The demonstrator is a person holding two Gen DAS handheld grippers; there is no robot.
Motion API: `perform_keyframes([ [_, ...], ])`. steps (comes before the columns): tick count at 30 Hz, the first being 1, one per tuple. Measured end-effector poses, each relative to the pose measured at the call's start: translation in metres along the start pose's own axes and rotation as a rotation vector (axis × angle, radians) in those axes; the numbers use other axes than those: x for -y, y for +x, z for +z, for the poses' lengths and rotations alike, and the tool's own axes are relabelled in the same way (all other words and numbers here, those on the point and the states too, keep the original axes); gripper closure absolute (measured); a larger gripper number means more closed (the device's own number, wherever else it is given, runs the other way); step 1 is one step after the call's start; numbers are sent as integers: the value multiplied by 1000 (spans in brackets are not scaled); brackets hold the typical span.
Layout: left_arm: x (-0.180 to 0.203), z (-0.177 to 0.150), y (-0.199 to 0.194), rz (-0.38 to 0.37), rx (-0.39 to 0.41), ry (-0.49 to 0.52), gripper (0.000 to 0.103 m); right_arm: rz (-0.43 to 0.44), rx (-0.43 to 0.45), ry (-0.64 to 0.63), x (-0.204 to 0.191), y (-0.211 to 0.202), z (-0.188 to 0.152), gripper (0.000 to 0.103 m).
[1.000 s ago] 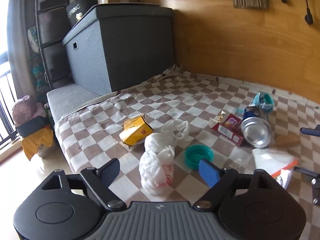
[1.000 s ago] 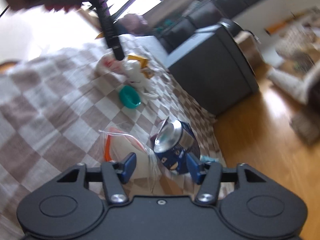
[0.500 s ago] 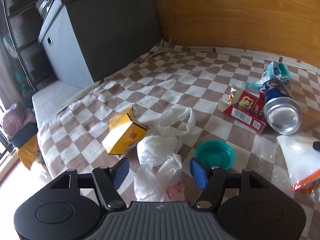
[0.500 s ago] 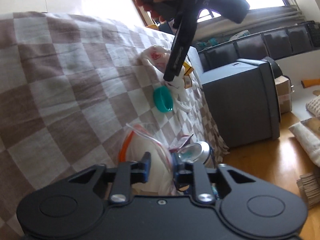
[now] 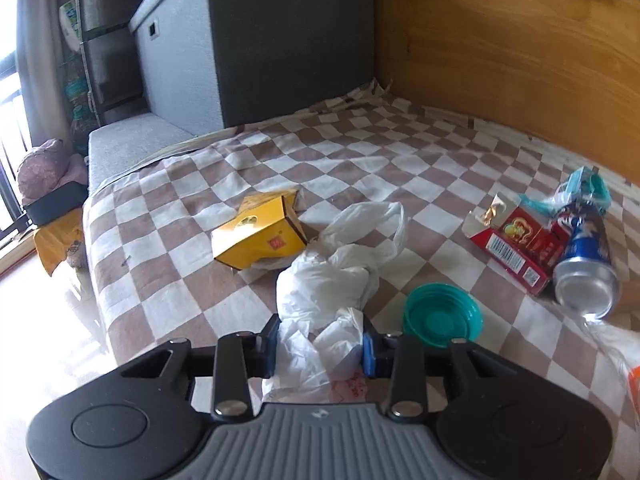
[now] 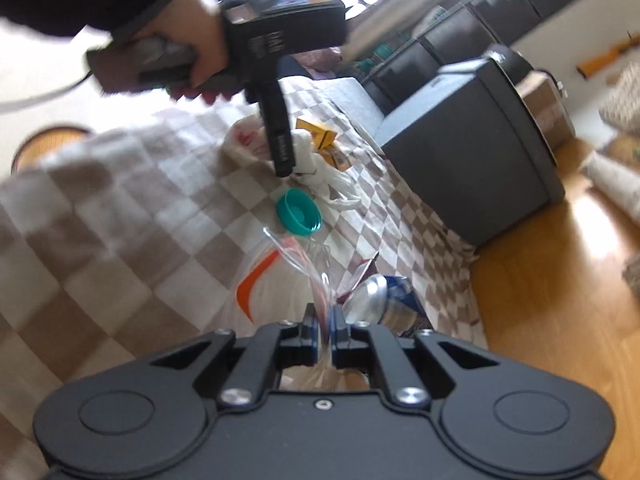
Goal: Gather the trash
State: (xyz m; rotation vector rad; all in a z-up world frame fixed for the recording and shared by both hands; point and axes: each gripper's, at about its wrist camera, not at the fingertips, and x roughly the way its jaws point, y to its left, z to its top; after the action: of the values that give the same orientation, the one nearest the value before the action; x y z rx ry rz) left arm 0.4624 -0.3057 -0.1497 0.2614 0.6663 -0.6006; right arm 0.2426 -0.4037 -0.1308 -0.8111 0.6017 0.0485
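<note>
Right claw [image 6: 324, 330] pinched on clear zip bag [image 6: 280, 280]; blue can [image 6: 384, 300] beside; teal lid [image 6: 298, 212] beyond
</note>
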Motion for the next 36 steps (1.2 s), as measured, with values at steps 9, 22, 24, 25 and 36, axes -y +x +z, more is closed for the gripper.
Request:
perform_keyframes([
  [9,7,-19,-64,22,93,-31,65,4,-27,312,27,-17,11,98],
  [22,22,-35,-161,41,192,-88,65,11,-8,816,55,-60,4,98],
  [24,23,-38,-172,43,196,-94,65,5,-12,849,53,-64,4,98],
  [25,24,-40,-177,39,198,-102,65,-1,-13,861,52,-66,5,98],
  [36,8,-60,-216,53,206,-152,65,-30,0,940,39,-80,26,98],
])
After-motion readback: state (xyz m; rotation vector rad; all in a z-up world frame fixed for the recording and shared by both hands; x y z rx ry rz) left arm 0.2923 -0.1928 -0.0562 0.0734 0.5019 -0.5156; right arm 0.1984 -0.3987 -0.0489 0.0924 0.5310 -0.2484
